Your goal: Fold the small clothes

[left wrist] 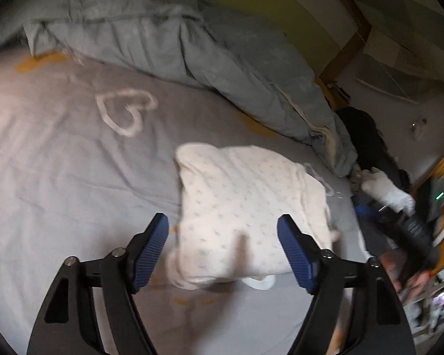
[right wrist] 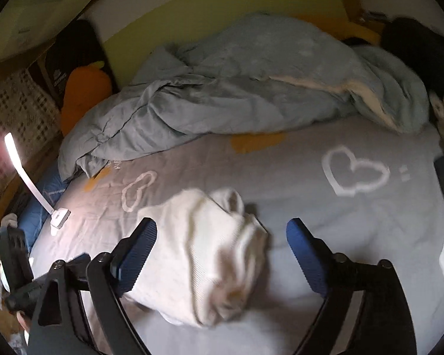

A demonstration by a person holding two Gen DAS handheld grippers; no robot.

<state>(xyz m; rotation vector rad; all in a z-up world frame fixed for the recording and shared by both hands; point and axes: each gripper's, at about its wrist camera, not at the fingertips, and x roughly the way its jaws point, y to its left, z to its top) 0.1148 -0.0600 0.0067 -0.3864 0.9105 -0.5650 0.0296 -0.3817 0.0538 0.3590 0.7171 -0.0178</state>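
Observation:
A small cream garment with a faint dot pattern lies folded into a rough bundle on the grey bed sheet. My left gripper is open above its near edge, a blue-padded finger on each side, holding nothing. In the right wrist view the same garment lies crumpled on the sheet. My right gripper is open over it, holding nothing. The right gripper also shows at the far right of the left wrist view, held in a white-gloved hand.
A rumpled blue-grey duvet lies along the back of the bed; it also shows in the right wrist view. A lit white lamp and an orange cushion sit at the left. Wooden bed frame is at the right.

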